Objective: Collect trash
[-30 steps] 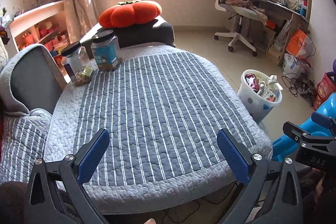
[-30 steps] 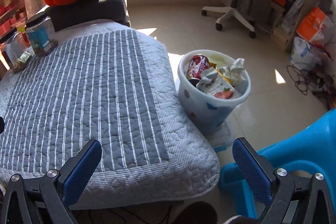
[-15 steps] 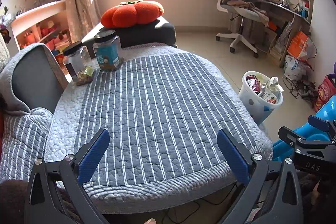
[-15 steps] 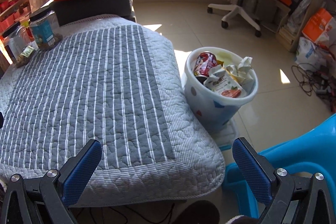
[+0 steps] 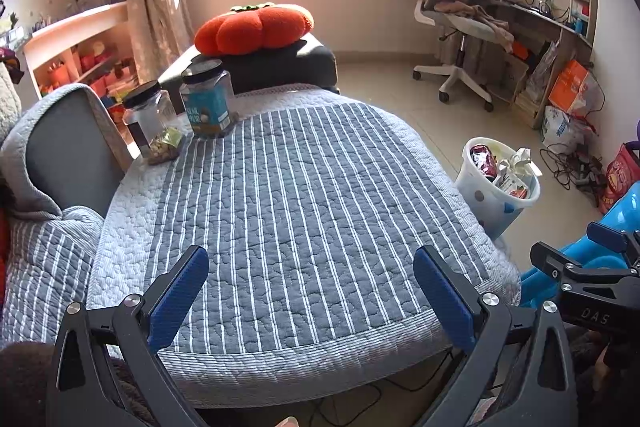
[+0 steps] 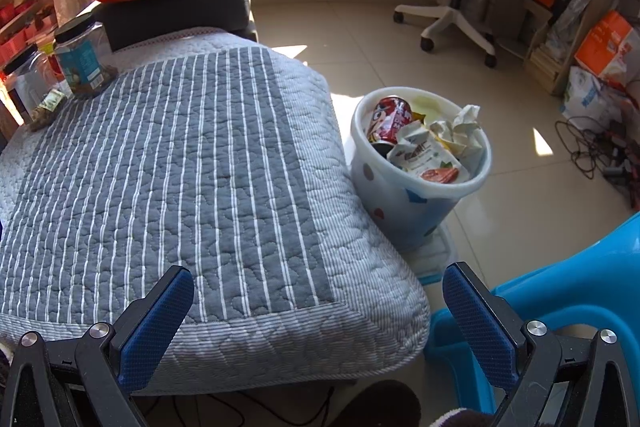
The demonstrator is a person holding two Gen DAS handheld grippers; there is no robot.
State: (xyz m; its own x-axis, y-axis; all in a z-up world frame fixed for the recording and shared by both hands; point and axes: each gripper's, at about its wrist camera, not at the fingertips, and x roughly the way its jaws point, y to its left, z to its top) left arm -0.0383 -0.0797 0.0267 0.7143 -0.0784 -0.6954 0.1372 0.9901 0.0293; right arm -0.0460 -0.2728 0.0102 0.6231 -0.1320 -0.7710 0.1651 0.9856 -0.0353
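Observation:
A white dotted trash bucket stands on the floor right of the quilted table; it also shows in the left wrist view. It holds a red can, a snack pouch and crumpled paper. My left gripper is open and empty over the table's near edge. My right gripper is open and empty at the table's near right corner, short of the bucket; it shows in the left wrist view.
Two black-lidded jars and a small wrapper sit at the table's far left. An orange pumpkin cushion lies on a dark stool. A blue plastic chair is at the right, an office chair beyond.
Both grippers have drawn back and risen slightly, so the table and bucket look a little farther off. Both stay open and empty.

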